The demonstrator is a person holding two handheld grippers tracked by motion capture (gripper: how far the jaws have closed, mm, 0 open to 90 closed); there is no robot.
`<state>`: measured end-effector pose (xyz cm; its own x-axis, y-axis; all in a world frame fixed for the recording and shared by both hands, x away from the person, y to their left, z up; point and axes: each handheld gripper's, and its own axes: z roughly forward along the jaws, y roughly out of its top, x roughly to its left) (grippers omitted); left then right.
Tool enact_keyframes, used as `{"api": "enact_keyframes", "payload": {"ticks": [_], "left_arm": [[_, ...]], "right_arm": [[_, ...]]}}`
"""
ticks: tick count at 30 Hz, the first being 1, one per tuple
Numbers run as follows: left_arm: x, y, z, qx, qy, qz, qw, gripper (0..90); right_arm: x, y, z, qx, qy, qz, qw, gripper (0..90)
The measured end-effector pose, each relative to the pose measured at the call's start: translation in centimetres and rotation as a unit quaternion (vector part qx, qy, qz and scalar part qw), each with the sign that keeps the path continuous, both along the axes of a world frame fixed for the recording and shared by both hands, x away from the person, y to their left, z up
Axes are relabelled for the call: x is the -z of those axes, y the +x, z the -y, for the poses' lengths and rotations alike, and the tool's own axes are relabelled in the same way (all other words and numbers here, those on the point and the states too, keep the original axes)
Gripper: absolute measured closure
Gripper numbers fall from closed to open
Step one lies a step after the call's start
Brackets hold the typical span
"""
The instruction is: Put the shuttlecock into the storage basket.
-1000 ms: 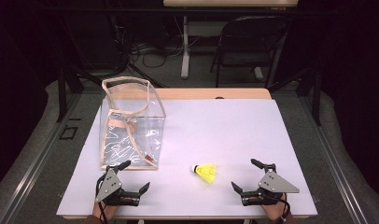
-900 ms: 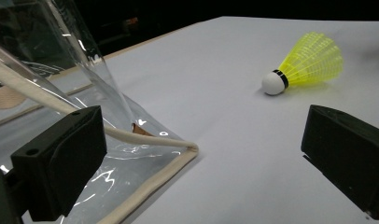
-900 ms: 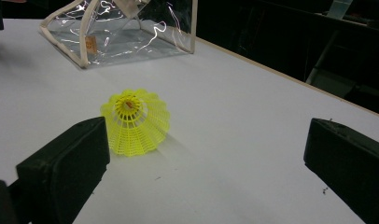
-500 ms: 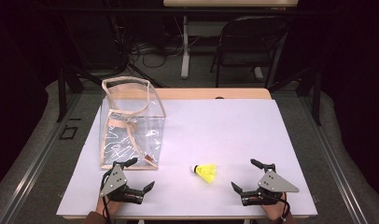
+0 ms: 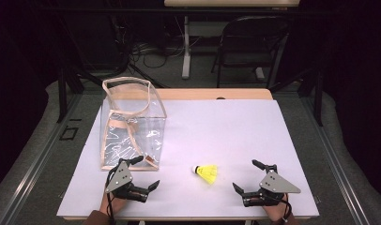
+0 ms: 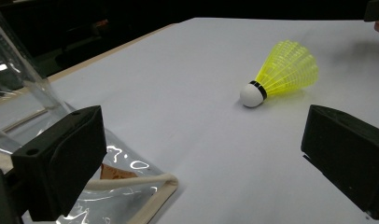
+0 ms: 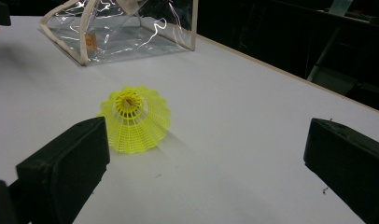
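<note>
A yellow shuttlecock (image 5: 206, 172) with a white cork lies on its side on the white table top (image 5: 226, 126), near the front edge. In the left gripper view the shuttlecock (image 6: 281, 72) points its cork at me; in the right gripper view the shuttlecock (image 7: 134, 119) shows its open skirt. My left gripper (image 5: 148, 171) stands open to its left, right at the front corner of a clear plastic bag (image 5: 132, 126) with beige trim. My right gripper (image 5: 245, 175) stands open to its right. Nothing sits between either pair of jaws (image 6: 201, 158) (image 7: 206, 172).
The bag (image 6: 19, 88) stands upright at the left of the table, its mouth open upward; it also appears beyond the shuttlecock as the bag (image 7: 127, 32). A folding chair (image 5: 249, 42) and cables are on the dark floor behind the table.
My left gripper has crept slightly forward and to the right, toward the bag's front corner. The right gripper and the shuttlecock have stayed where they were.
</note>
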<state>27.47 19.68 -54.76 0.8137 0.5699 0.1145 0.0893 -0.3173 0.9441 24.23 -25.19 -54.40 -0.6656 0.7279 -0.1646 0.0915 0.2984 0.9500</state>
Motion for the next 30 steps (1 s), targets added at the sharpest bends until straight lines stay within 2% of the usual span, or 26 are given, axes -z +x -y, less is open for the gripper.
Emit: {"api": "enact_keyframes", "payload": {"ticks": [4,10,21,30], "left_arm": [[-0.2,0.2,0.4,0.007,0.006,0.002,1.0,0.0],[-0.4,0.7,0.8,0.013,0.011,-0.008,0.9998,0.0],[-0.9,1.2,1.6,0.032,0.026,-0.007,0.9991,0.0],[-1.2,2.0,2.9,0.052,0.038,-0.005,0.9979,0.0]], "right_arm": [[0.0,0.0,0.0,0.0,-0.001,0.0,1.0,0.0],[0.0,0.0,0.0,0.001,-0.001,0.0,1.0,0.0],[0.0,0.0,0.0,0.001,-0.001,-0.001,1.0,0.0],[0.0,0.0,0.0,0.001,-0.001,-0.003,1.0,0.0]]}}
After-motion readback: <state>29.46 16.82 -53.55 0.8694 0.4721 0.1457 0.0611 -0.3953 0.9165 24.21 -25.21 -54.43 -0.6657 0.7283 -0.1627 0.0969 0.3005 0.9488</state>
